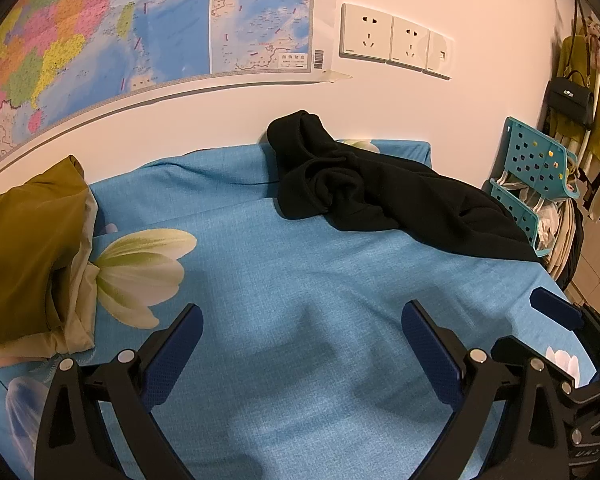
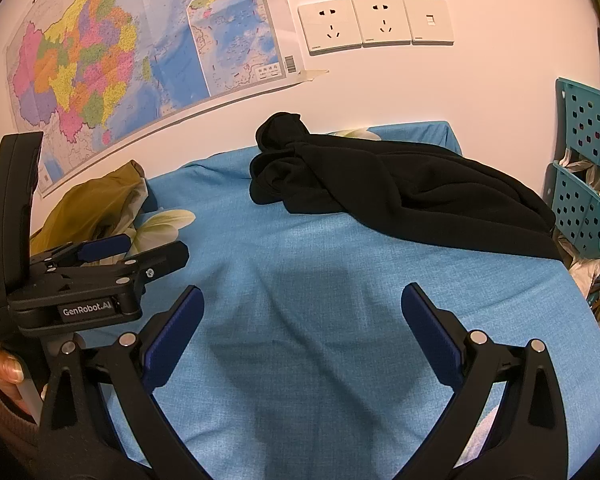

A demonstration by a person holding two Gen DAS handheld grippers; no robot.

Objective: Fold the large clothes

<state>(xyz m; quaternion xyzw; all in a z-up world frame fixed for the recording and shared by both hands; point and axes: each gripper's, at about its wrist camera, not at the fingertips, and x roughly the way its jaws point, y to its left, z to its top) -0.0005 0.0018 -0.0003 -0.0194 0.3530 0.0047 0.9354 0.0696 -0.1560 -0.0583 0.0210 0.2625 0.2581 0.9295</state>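
A large black garment (image 1: 384,192) lies crumpled at the far right of a bed with a blue flowered sheet (image 1: 300,280); it also shows in the right wrist view (image 2: 400,184). My left gripper (image 1: 302,336) is open and empty, hovering over bare sheet well short of the garment. My right gripper (image 2: 302,320) is open and empty too, over the sheet in front of the garment. The left gripper also shows from the side at the left of the right wrist view (image 2: 140,250).
An olive and cream garment (image 1: 32,256) lies bunched at the bed's left. A map (image 1: 100,32) and wall sockets (image 1: 392,40) are behind the bed. A teal perforated rack (image 1: 536,168) and hanging bags stand off the bed's right edge.
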